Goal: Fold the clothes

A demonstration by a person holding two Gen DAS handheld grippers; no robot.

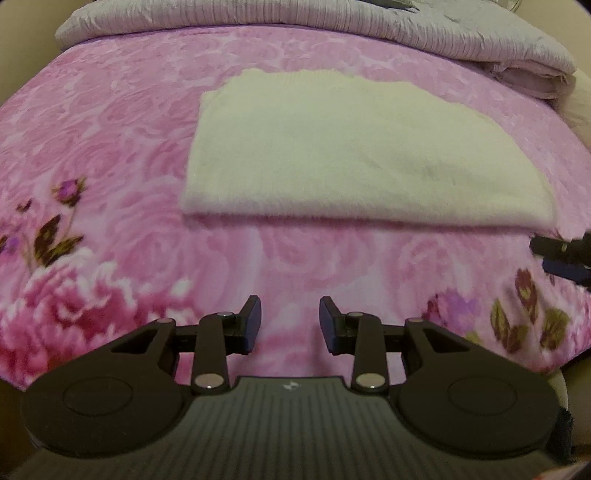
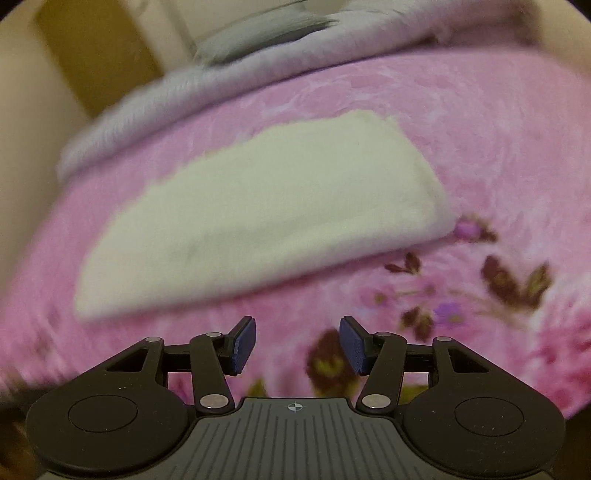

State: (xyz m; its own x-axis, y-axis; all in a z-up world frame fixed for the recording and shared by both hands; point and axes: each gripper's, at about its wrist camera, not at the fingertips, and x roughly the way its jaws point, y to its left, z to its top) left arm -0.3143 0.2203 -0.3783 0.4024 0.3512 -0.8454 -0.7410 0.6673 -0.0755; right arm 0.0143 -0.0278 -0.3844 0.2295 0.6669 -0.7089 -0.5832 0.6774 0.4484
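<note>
While both grippers hang empty, your left gripper (image 1: 290,325) and right gripper (image 2: 297,345) keep fingers parted, gripping nothing. Cream garment (image 1: 354,151) lies flat on pink floral blanket (image 1: 110,122), already folded to rectangle, near edge facing you, probably ready for next fold.

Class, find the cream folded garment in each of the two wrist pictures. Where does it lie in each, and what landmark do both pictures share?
Left wrist view: the cream folded garment fills the upper middle, its near fold running level across the picture.
Right wrist view: the garment lies left of centre, slanting up to the right.
Shared landmark: the grey quilt bunched along the far edge of the pink floral blanket.
</note>
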